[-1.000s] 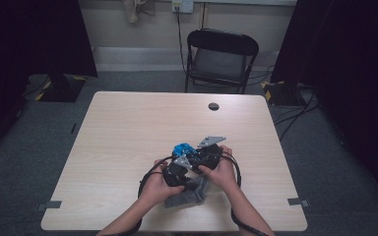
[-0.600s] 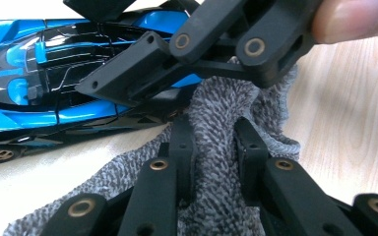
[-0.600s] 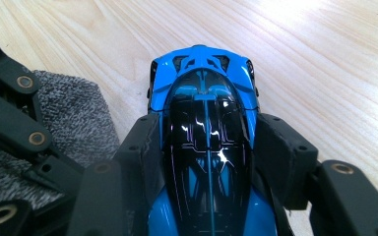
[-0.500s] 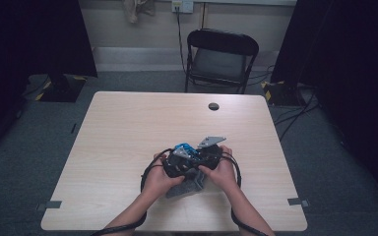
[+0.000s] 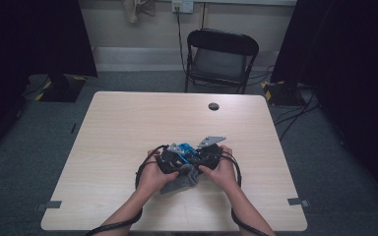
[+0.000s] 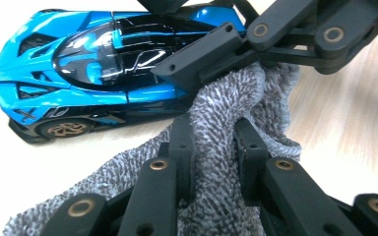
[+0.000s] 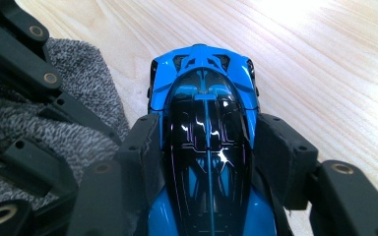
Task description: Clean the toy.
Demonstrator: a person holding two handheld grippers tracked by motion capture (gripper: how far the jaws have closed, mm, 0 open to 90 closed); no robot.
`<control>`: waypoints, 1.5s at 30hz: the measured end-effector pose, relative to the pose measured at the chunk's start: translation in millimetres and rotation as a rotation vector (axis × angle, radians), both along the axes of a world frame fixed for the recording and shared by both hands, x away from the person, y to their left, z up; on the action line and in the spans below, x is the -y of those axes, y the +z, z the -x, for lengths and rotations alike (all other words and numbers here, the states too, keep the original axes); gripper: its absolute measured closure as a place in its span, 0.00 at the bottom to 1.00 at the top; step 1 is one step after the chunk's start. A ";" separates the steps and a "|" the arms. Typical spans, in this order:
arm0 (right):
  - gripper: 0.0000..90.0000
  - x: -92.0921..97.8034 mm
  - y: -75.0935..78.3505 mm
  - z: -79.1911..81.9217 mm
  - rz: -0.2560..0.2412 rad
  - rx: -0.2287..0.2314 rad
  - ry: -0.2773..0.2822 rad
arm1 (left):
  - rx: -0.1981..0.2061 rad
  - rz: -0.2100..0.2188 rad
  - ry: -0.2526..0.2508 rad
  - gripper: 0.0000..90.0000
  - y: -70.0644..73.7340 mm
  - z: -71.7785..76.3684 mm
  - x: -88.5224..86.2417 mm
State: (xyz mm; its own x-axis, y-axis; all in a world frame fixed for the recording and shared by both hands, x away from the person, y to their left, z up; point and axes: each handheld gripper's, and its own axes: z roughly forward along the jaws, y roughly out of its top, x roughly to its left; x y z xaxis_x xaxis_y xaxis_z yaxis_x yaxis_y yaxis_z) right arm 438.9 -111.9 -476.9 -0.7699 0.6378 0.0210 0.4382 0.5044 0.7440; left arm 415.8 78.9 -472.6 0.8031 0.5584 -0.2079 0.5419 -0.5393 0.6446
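Note:
A blue and black toy car (image 7: 205,118) sits on the wooden table (image 5: 128,128), clamped at its sides by my right gripper (image 7: 207,147). A grey woolly cloth (image 6: 216,128) is bunched beside the car, and my left gripper (image 6: 211,147) is shut on a fold of it. In the left gripper view the car (image 6: 93,64) lies to the upper left with the right gripper's black jaws across its near side, touching the cloth. From above, both grippers (image 5: 189,157) meet over the car (image 5: 186,149) and the cloth (image 5: 179,181) at the table's near middle.
A small black round disc (image 5: 213,106) lies near the table's far edge. A black folding chair (image 5: 220,59) stands beyond the table. Black cables (image 5: 142,172) loop from both grippers along the forearms. Dark curtains flank the room.
The hands, the car and the cloth have stayed at the same spot; only a slight shift of the left hand toward the car shows.

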 end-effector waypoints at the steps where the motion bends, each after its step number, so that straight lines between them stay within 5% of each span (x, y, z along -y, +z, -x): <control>1: 0.50 0.1 -0.1 0.1 -0.001 0.000 0.000 | 0.004 -0.006 0.001 0.83 0.5 0.1 -0.3; 10: 0.50 1.0 -0.6 0.2 -0.006 0.000 0.000 | 0.005 -0.024 0.051 0.83 2.4 -4.8 -15.6; 23: 0.50 1.2 -0.7 0.0 -0.009 -0.001 0.002 | -0.022 0.009 0.143 0.83 0.4 -23.4 -38.4; 39: 0.50 0.7 -0.1 -0.1 -0.003 -0.004 0.002 | 0.021 -0.035 0.222 0.83 2.0 -34.5 -61.7; 45: 0.50 0.8 -0.5 0.0 -0.006 -0.003 0.000 | 0.009 0.006 0.257 0.83 -2.9 -31.8 -71.4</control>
